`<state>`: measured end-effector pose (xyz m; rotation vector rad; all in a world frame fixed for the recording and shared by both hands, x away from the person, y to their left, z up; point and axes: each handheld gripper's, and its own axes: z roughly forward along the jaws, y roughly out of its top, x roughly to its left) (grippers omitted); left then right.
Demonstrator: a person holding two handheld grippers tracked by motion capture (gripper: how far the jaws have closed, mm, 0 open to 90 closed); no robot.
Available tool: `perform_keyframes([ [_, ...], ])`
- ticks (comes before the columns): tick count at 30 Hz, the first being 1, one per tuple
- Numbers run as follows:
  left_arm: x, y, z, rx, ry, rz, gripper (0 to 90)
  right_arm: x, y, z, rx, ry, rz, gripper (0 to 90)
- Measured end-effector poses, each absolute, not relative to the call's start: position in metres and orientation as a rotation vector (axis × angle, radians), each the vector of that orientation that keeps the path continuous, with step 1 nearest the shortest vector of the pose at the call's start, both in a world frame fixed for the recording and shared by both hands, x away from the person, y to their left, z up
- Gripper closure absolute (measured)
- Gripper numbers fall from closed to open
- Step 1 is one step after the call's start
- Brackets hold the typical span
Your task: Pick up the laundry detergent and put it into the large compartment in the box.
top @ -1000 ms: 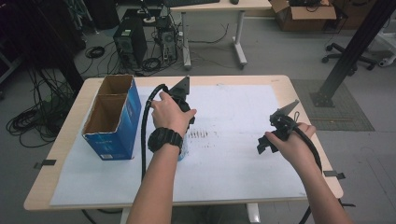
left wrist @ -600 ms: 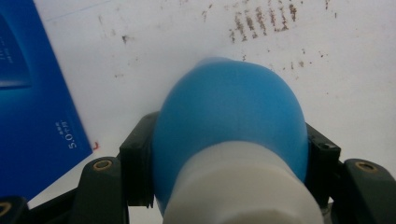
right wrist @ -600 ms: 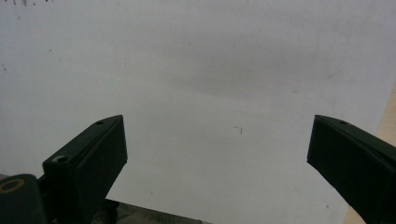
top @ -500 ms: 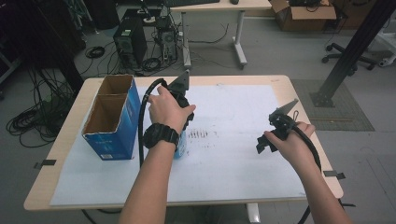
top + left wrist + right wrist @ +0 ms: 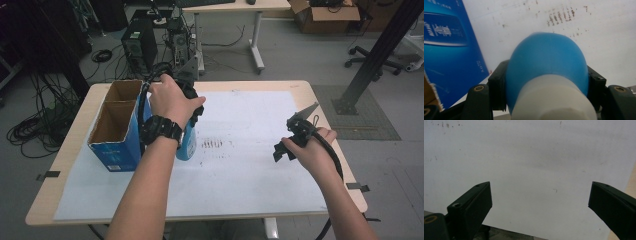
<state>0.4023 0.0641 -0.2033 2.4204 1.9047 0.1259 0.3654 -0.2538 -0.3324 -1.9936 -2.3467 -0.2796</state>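
A blue bottle (image 5: 188,144) with a white neck (image 5: 554,100) hangs upright above the white paper, right beside the blue box (image 5: 116,153). My left gripper (image 5: 192,119) points down and is shut on the bottle's shoulder; in the left gripper view both black jaws press against the bottle (image 5: 546,60), with the left gripper (image 5: 546,77) around it. My right gripper (image 5: 283,150) hovers low over the paper at the right, open, and in the right gripper view the right gripper (image 5: 540,198) has nothing between its jaws.
The blue cardboard box (image 5: 446,50) stands open-topped at the table's left, split into two brown compartments. A white paper sheet (image 5: 250,175) with dark smudges (image 5: 212,144) covers the wooden table (image 5: 75,125). Desks, computers and cables lie beyond the far edge.
My left hand has risen with the bottle and shifted slightly toward the box. The right hand has stayed where it was.
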Motion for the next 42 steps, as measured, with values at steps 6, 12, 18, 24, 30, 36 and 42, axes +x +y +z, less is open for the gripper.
perform_keyframes([
  [6,0.403,0.070,-0.180,2.414,1.905,0.131,37.3,0.366,-0.255,-0.330,-2.001,-2.339,-0.285,5.1],
  [12,0.405,0.085,-0.151,2.392,1.913,0.157,37.3,0.367,-0.254,-0.329,-2.002,-2.333,-0.277,5.3],
  [18,0.405,0.101,-0.130,2.374,1.923,0.169,37.3,0.367,-0.255,-0.324,-2.006,-2.339,-0.288,5.3],
  [24,0.407,0.129,-0.102,2.323,1.963,0.207,37.4,0.368,-0.256,-0.319,-2.022,-2.333,-0.292,5.3],
  [30,0.408,0.158,-0.087,2.298,1.996,0.208,37.4,0.368,-0.258,-0.317,-2.029,-2.333,-0.282,5.4],
  [36,0.406,0.189,-0.074,2.259,2.052,0.242,37.4,0.369,-0.259,-0.317,-2.043,-2.329,-0.266,5.4],
  [42,0.406,0.215,-0.071,2.222,2.099,0.270,37.4,0.370,-0.256,-0.317,-2.044,-2.333,-0.256,5.4],
])
